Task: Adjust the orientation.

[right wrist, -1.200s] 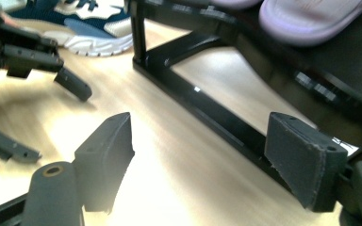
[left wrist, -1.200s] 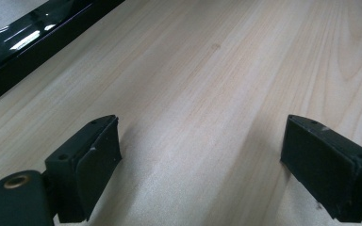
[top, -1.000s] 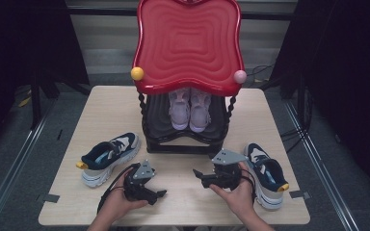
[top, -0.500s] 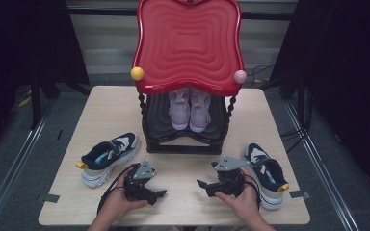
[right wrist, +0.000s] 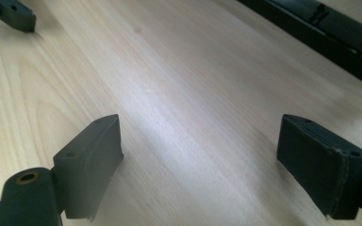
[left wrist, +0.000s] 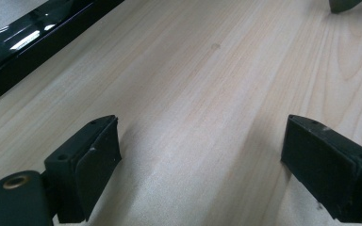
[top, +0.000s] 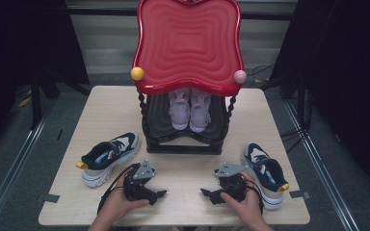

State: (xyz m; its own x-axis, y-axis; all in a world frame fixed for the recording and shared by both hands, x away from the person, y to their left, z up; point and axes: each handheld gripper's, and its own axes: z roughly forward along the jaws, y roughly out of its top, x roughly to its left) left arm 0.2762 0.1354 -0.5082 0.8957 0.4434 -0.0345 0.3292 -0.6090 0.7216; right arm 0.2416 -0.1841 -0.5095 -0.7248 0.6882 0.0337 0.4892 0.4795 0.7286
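nearest the person, the left gripper (top: 160,195) and the right gripper (top: 206,193) sit low over the front strip of the wooden table (top: 111,113), pointed toward each other with bare wood between them. in the left gripper view the two black pads (left wrist: 96,157) stand wide apart with nothing but table grain in the gap, and the right gripper's tip (left wrist: 343,4) shows at the top edge. in the right gripper view the pads (right wrist: 92,157) are just as far apart and equally empty; these jaws have just been opening wider, with no thing between them.

a little farther out, one dark blue sneaker (top: 107,157) with a yellow heel tab lies near the left gripper, toe angled toward the rack, and its mate, the second sneaker (top: 266,174), lies just beside the right hand (top: 243,204), close to the table's right edge. both are apart from the grippers.

farther still stands a black shoe rack (top: 183,144) with a red wavy top (top: 188,45), and a pair of pale lilac shoes (top: 189,109) already sits on its shelf.

this reads as a resting pose between picks, neither sneaker taken yet. the next move probably calls for swinging a gripper outward to its near sneaker, closing over the collar or side wall, and keeping the grip firm enough that the soft upper does not slip.
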